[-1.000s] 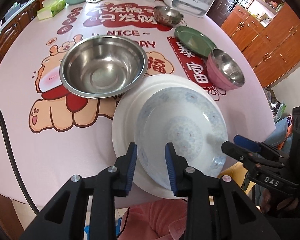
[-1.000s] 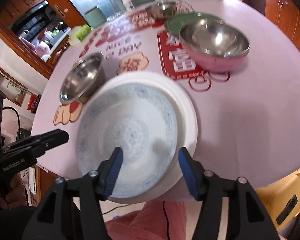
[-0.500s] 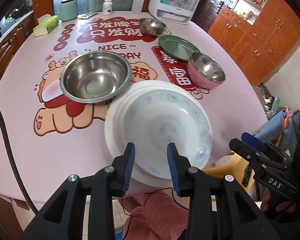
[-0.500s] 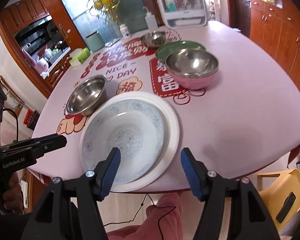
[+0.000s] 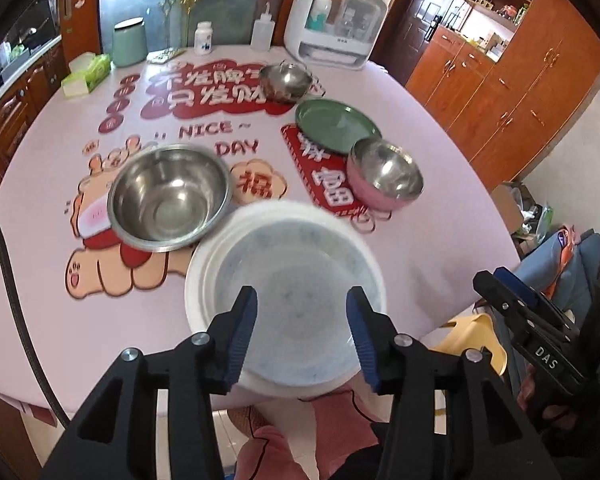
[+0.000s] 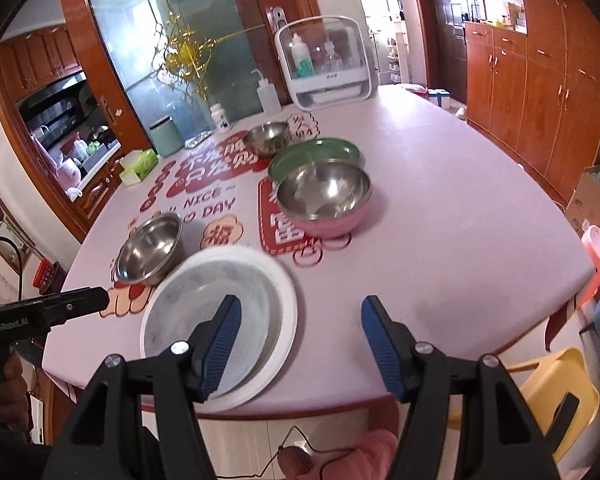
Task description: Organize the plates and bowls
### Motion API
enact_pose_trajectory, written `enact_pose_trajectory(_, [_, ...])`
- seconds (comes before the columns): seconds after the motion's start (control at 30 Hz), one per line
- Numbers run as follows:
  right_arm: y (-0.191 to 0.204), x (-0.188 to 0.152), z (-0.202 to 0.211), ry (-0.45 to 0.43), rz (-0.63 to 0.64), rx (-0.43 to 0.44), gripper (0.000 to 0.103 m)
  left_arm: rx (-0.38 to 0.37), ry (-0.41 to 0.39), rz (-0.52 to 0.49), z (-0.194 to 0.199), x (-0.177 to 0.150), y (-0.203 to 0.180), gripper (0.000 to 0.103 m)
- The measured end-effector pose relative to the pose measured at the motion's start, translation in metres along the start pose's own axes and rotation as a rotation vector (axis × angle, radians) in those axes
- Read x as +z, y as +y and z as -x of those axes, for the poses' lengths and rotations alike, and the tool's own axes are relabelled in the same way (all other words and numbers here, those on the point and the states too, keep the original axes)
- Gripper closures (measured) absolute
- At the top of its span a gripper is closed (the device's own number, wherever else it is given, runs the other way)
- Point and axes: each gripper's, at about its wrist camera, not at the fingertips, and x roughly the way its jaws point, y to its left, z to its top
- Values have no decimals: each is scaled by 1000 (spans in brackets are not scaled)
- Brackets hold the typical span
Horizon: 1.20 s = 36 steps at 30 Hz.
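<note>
Plates and bowls are mostly unsorted: I see the patterned bowl [image 5: 296, 304] nested, I think, in the white plate [image 6: 286, 312] at the worktop [image 6: 460, 240] edge. Steel bowl [image 5: 168, 196], pink bowl [image 6: 324, 204], green plate [image 5: 336, 124] remain loose. My left gripper [image 5: 302, 336] and right gripper [image 6: 300, 348] fingers gape empty.
</note>
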Motion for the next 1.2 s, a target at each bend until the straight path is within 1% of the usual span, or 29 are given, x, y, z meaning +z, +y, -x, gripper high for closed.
enact_pose_trajectory(0.1, [-12,19,-4,-3,3,11,40,23,-9,14,1,14,-11,57])
enact_pose_trajectory(0.17, [-20,34,-6,-12,11,23,40,40,-19,15,1,24,-20,53])
enact_pose_trajectory(0.27, [-31,55,-12,-13,21,34,40,39,-31,23,-1,40,-32,47])
enact_pose_trajectory(0.3, [-34,60,-14,-10,21,37,37,39,-34,27,-3,44,-35,44])
enact_pose_trajectory(0.37, [-42,72,-20,-10,19,49,33,45,-35,38,-7,51,-42,42])
enact_pose_trajectory(0.47, [-51,87,-28,-1,23,72,33,50,-29,59,-16,60,-49,37])
enact_pose_trajectory(0.53, [-56,96,-35,8,36,86,32,59,-32,73,-21,66,-53,29])
enact_pose_trajectory(0.57, [-59,100,-39,13,43,94,32,63,-36,80,-24,69,-55,28])
enact_pose_trajectory(0.77, [-79,125,-61,47,57,141,32,85,-56,129,-41,89,-66,26])
enact_pose_trajectory(1.03, [-104,161,-89,63,96,189,32,112,-77,190,-67,118,-81,26])
enact_pose_trajectory(1.2, [-114,181,-110,90,87,221,32,134,-77,221,-81,133,-87,26])
